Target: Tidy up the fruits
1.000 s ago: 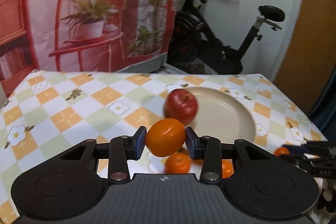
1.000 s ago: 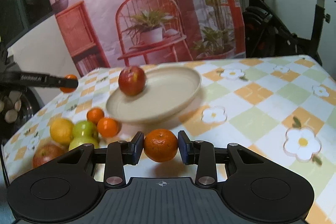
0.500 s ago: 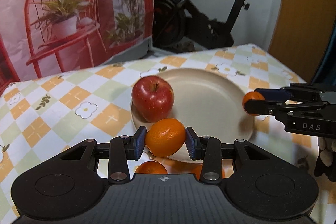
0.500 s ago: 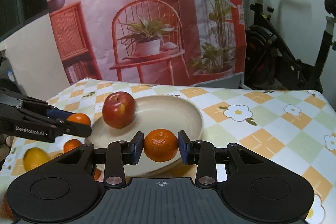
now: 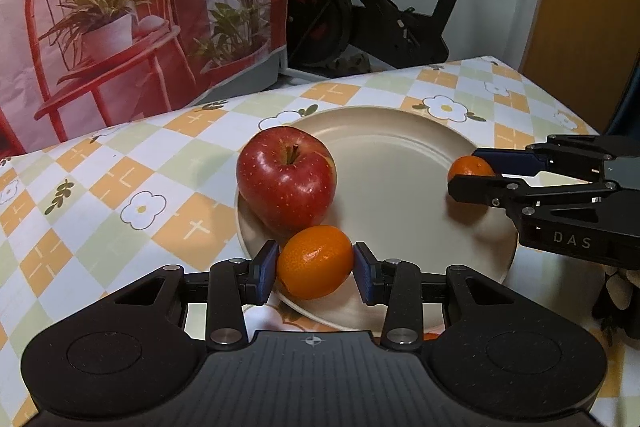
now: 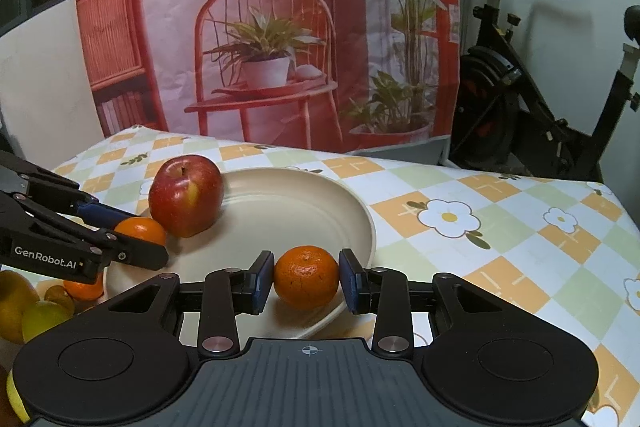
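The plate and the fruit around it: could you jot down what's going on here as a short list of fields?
plate: cream, on the checked tablecloth
apple: red, resting on the plate
left gripper: shut on an orange over the plate's edge
right gripper: shut on a second orange over the plate's edge
loose fruit: beside the plate
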`<state>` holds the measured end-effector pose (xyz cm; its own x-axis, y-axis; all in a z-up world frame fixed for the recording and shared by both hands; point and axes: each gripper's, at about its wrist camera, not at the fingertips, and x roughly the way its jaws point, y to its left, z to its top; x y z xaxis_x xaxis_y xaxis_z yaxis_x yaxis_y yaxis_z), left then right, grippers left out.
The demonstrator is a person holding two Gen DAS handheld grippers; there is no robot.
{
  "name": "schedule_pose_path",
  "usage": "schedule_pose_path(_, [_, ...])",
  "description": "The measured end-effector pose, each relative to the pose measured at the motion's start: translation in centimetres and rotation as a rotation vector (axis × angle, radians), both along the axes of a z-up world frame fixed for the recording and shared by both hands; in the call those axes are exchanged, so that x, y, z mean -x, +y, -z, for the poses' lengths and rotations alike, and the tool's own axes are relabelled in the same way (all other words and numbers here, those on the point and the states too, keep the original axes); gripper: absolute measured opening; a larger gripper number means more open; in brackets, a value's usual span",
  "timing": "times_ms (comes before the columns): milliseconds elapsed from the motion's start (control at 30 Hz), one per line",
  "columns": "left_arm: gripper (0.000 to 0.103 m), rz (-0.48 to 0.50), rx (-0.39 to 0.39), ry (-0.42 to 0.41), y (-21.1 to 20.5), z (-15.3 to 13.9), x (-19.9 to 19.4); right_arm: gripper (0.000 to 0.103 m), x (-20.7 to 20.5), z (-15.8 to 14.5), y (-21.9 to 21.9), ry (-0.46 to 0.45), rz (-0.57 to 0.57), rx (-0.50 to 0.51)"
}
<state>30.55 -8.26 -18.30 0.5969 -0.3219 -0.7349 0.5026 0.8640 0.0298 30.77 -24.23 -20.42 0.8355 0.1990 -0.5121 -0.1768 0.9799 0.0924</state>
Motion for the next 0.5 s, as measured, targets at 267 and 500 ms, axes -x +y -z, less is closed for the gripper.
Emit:
schedule_pose_path(267, [0.043,0.012,-0.033,0.016,-0.73,0.24,-0.28,0.033,-0.06,0.14,0.07,0.004,-0.008,0.011])
schedule_pose_path(500, [0.045,0.006,-0.023,0.036,-0.60,0.04,-0.44,0.034,0.01,0.17,0.34,0.008,-0.014,0.017])
